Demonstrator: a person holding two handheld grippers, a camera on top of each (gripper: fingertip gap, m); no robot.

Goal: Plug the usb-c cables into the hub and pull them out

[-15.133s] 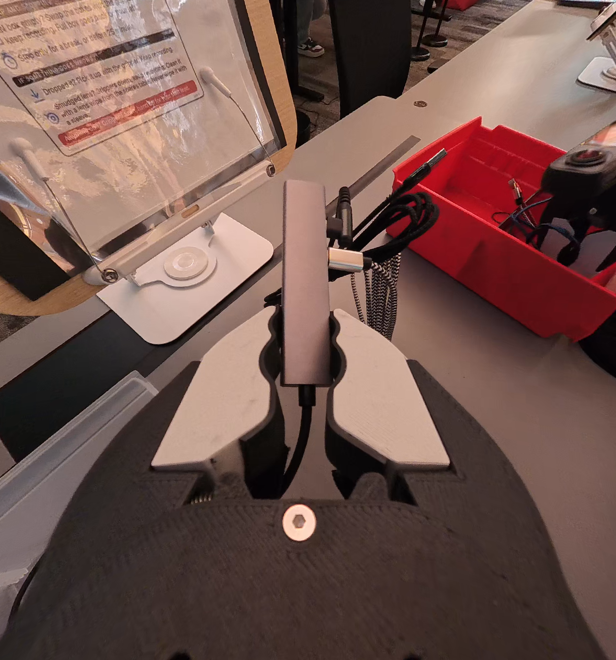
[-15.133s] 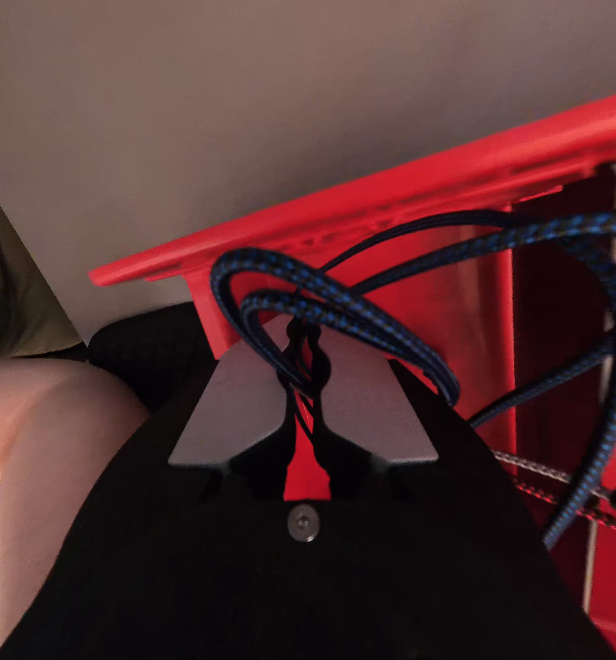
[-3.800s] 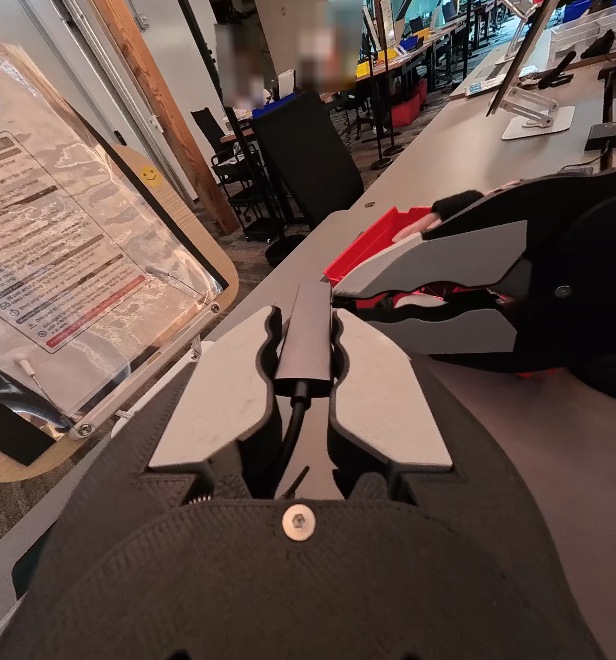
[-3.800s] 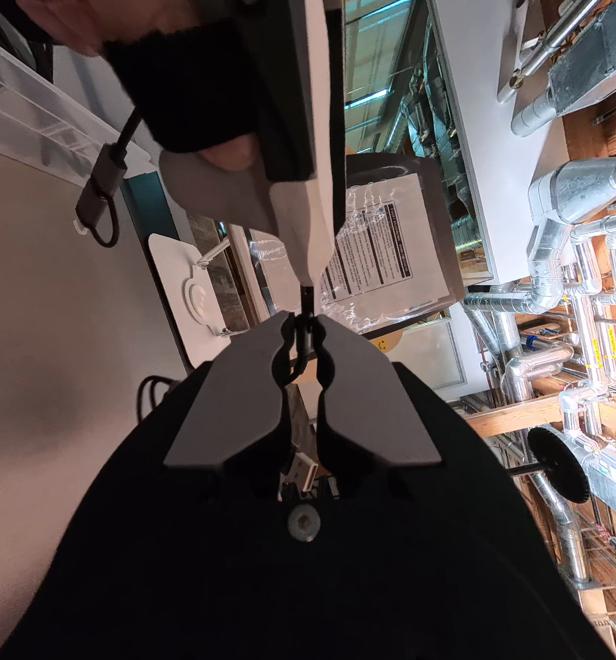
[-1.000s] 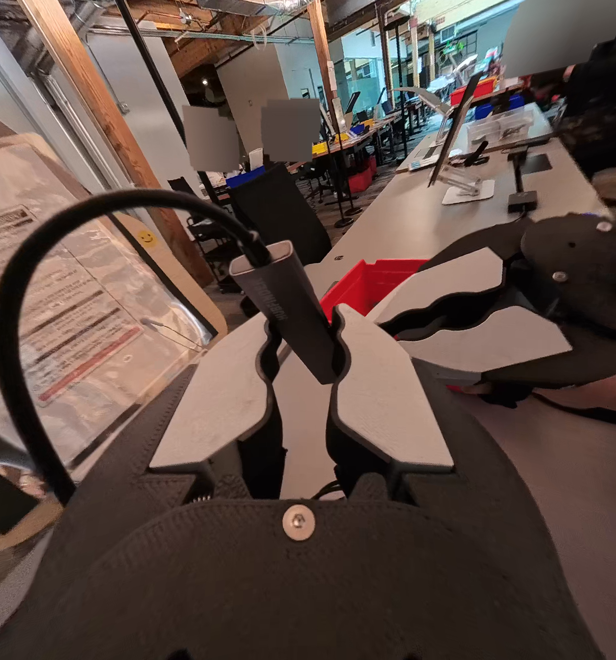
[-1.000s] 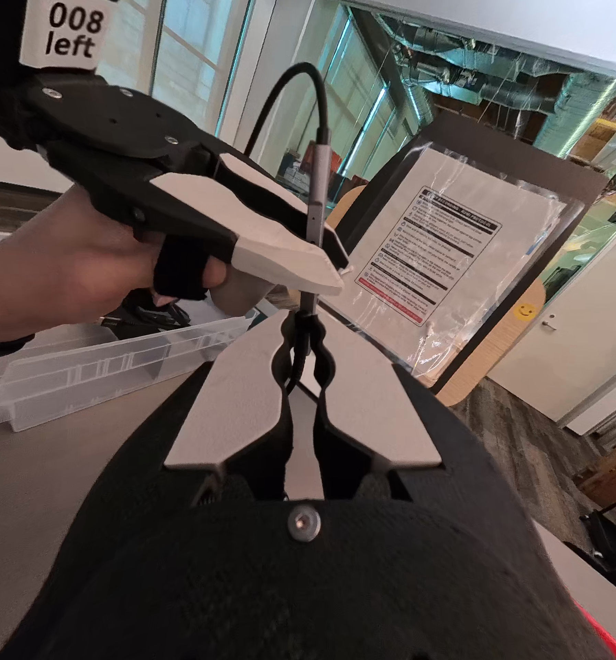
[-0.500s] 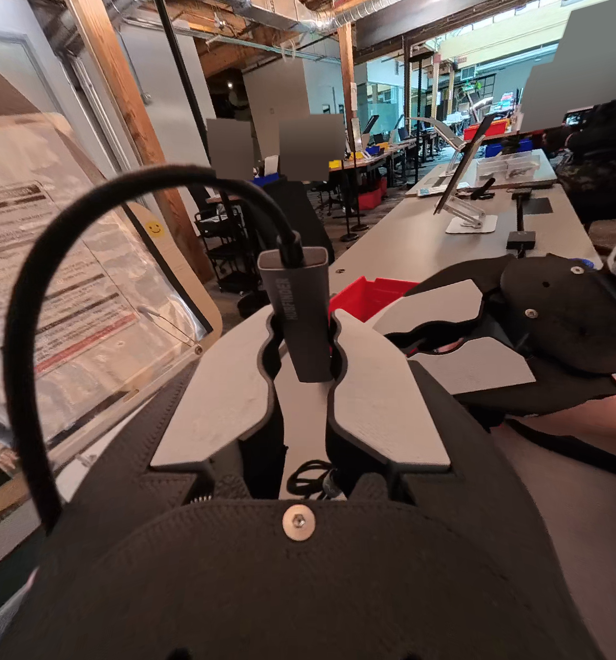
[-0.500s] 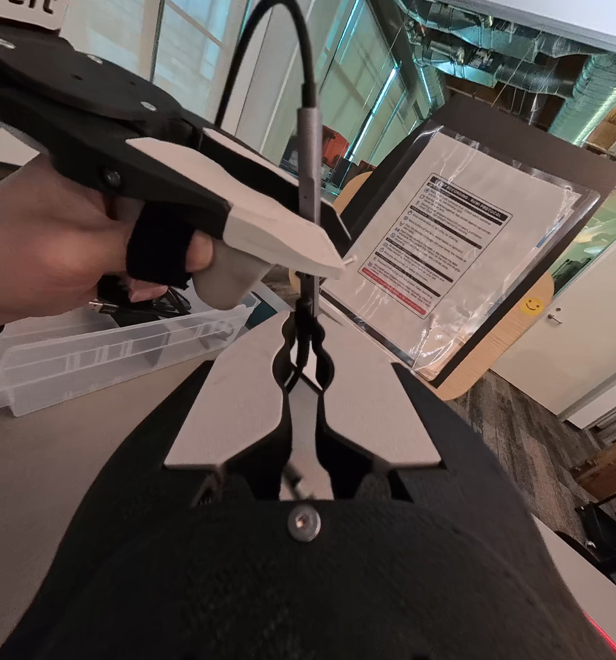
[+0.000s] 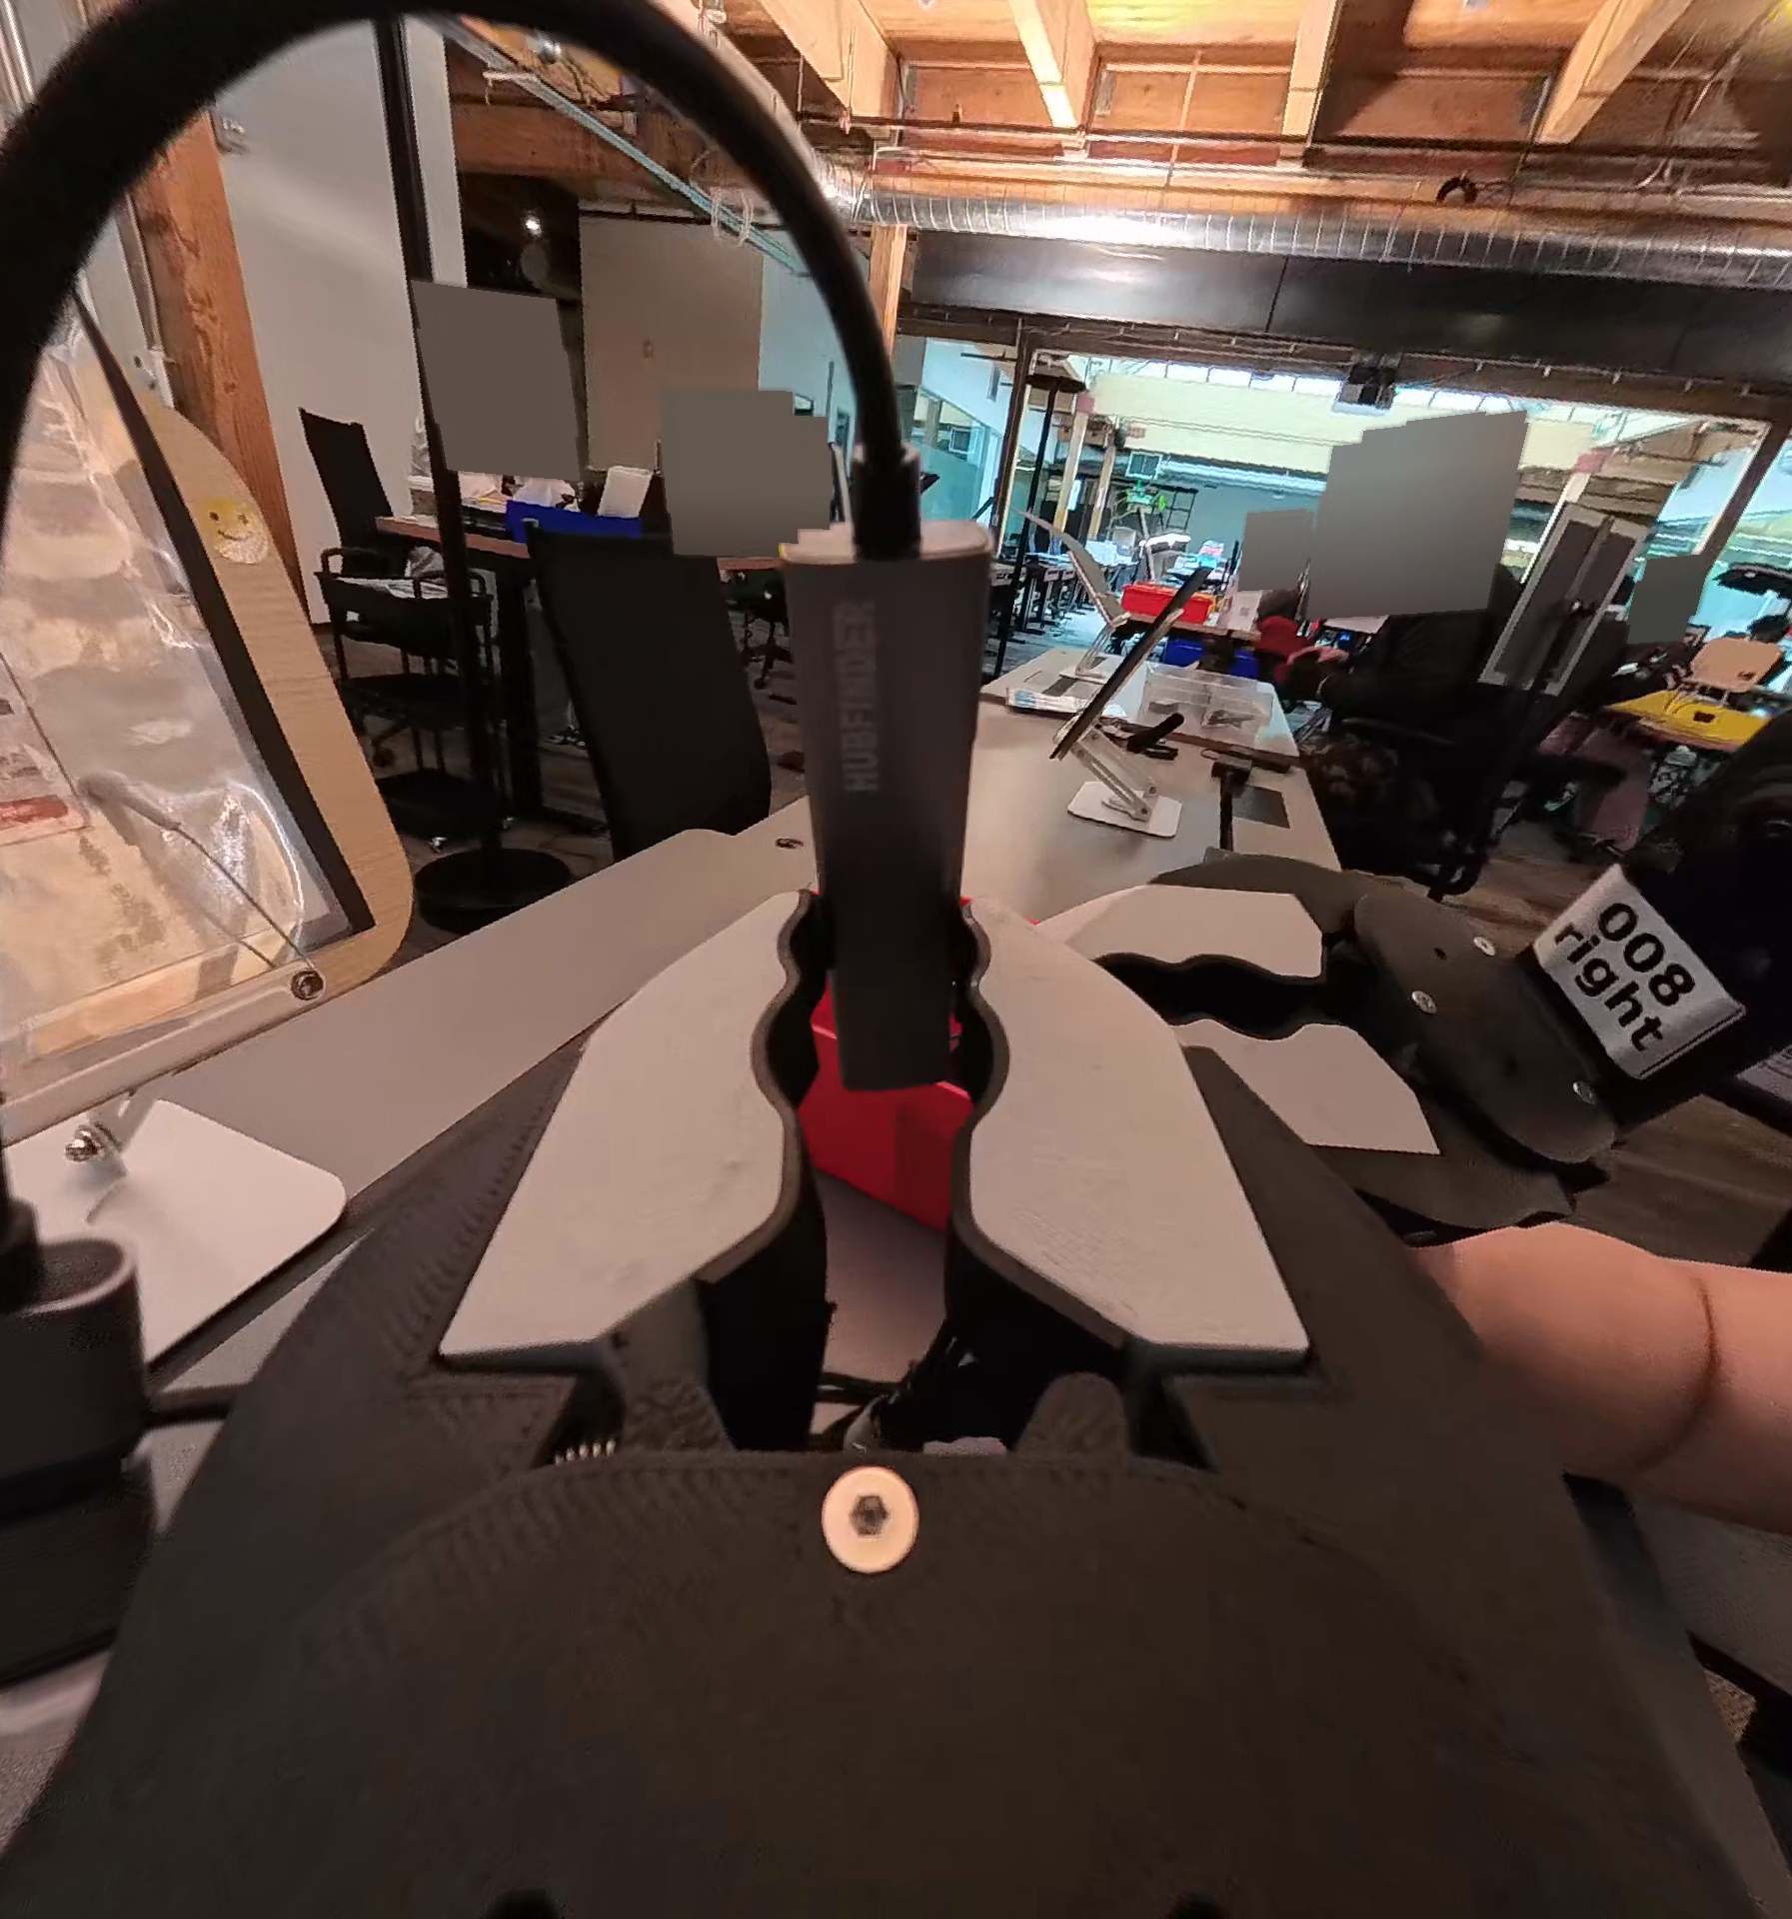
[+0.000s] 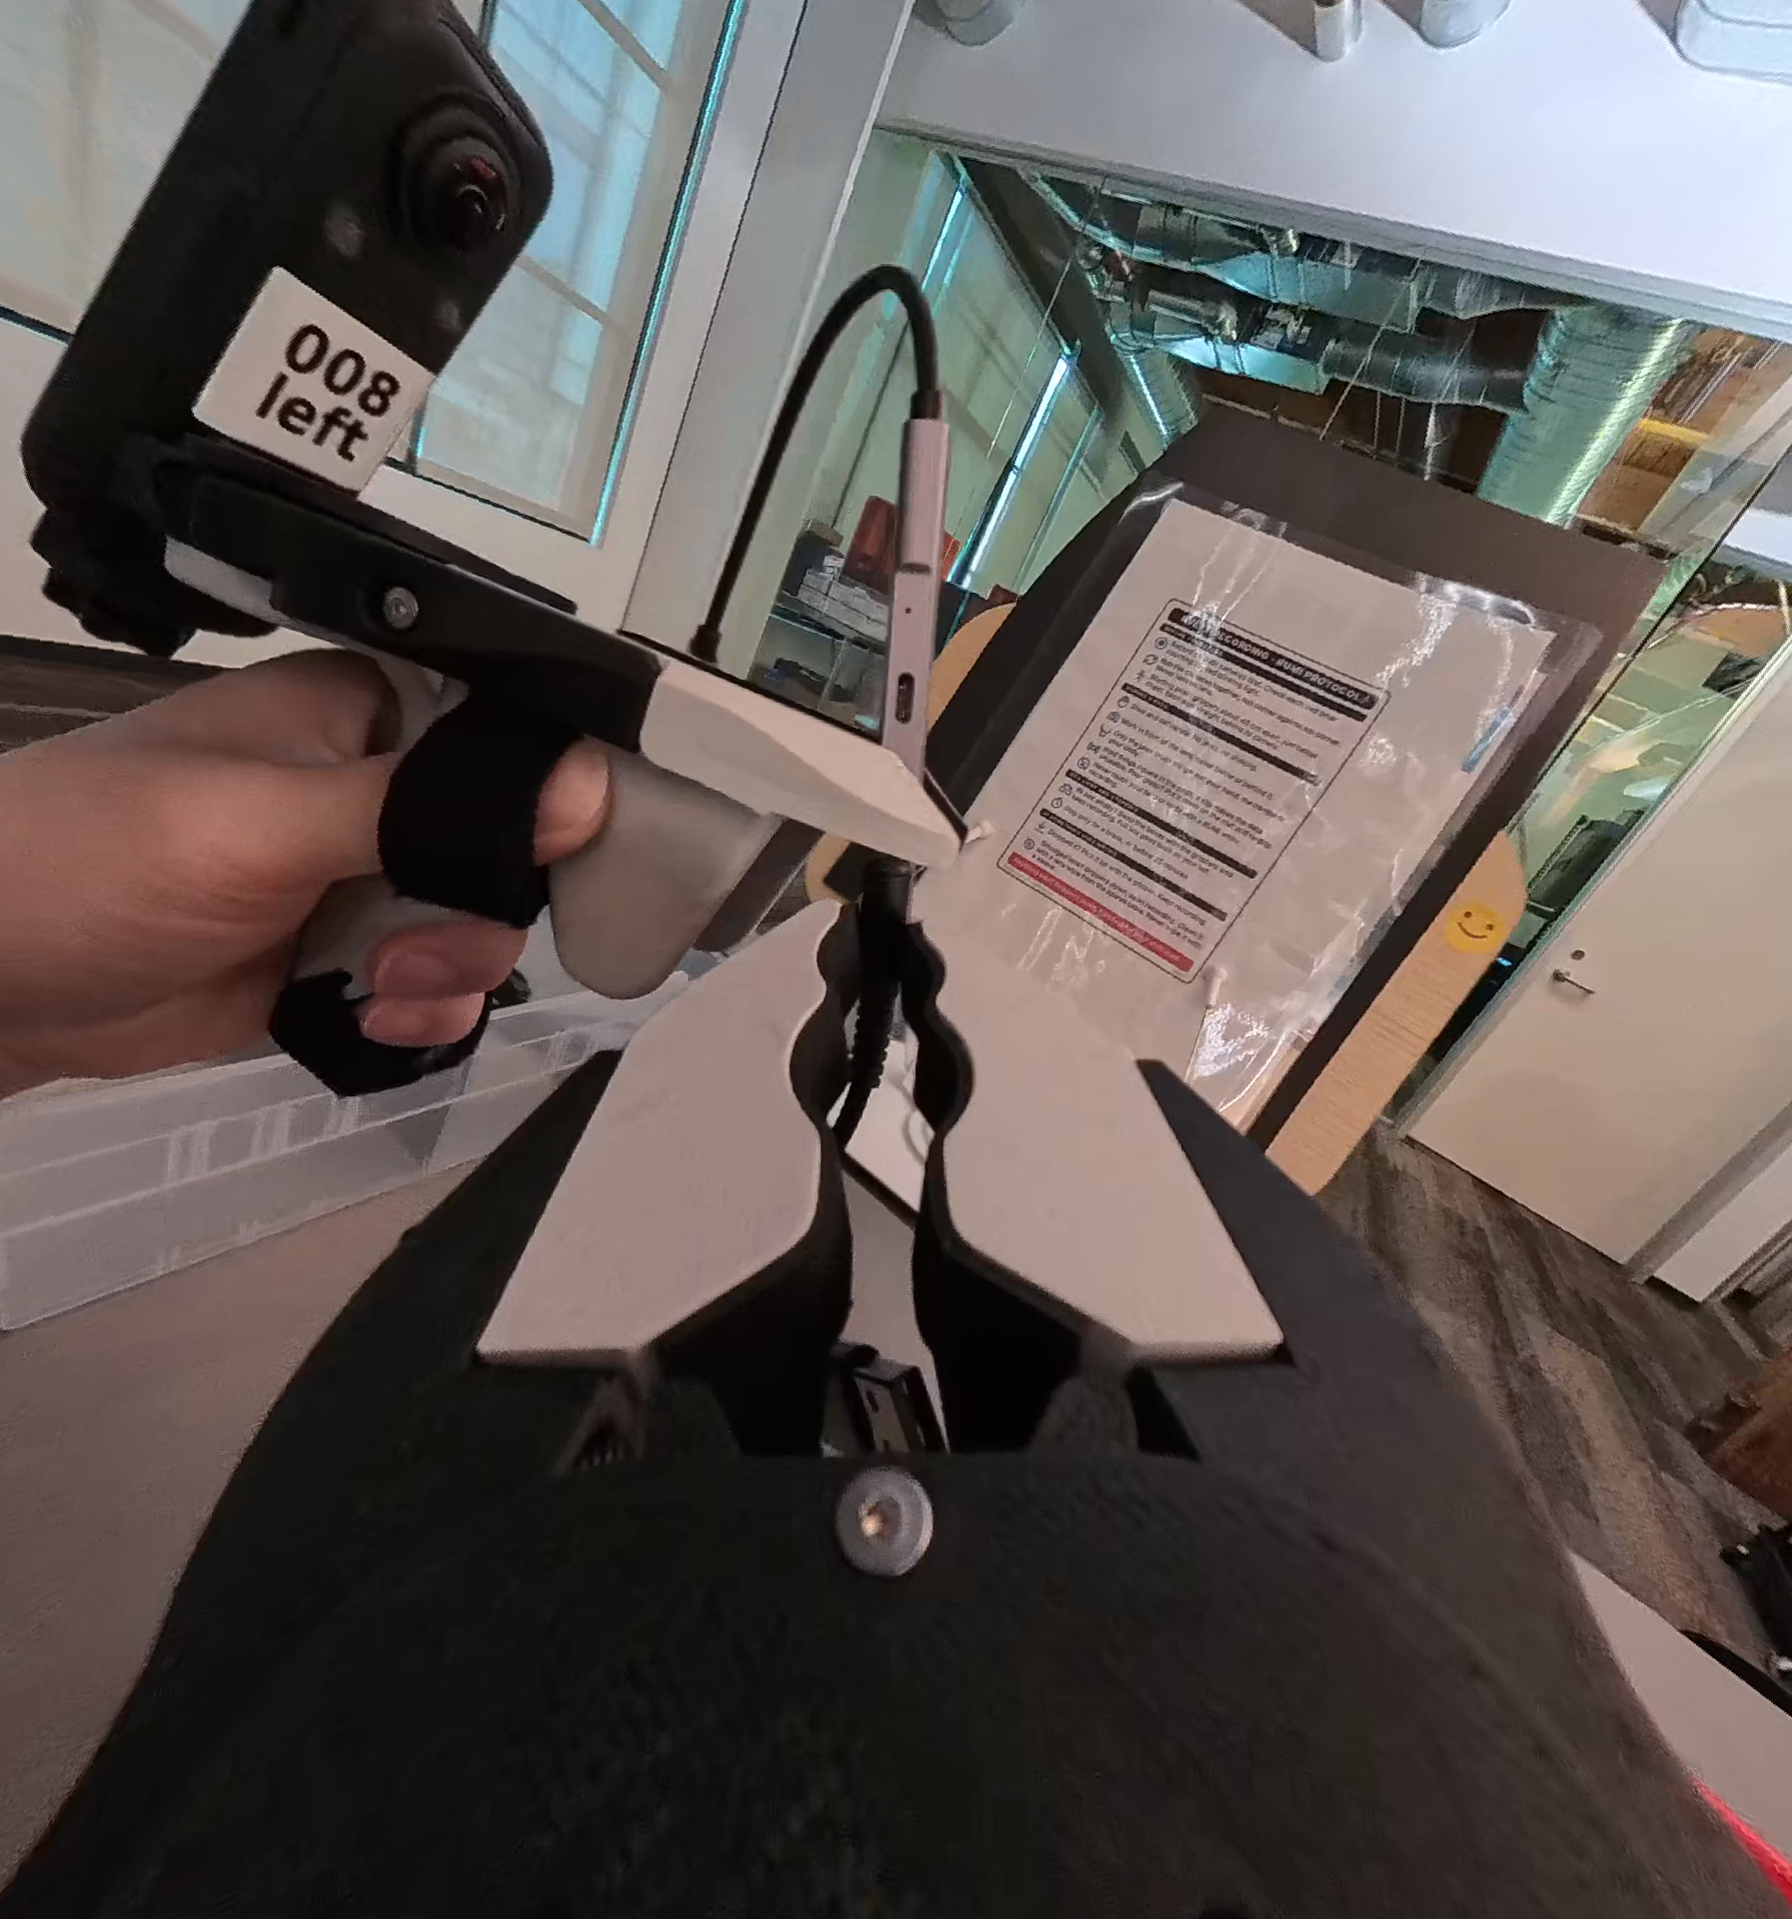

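The left hand-held gripper [image 9: 886, 997] was clamped on the grey USB-C hub [image 9: 886, 789], holding it upright above the surface [image 9: 580, 976], the hub's own black lead [image 9: 248, 93] arching overhead. The right hand-held gripper [image 10: 876, 997] pinched a black braided USB-C cable [image 10: 871, 1028] just beneath the hub's lower end, in front of a red bin [image 9: 881, 1142].

bin: red bin [image 9: 876, 1142] on grey surface [image 9: 518, 997]
tray: clear organizer tray [image 10: 175, 1173], left
sign: laminated sheet stand [image 10: 1234, 768]

hub [image 9: 886, 810] lower end hidden by left claw [image 9: 883, 940] | plug seating [image 10: 886, 883] unclear
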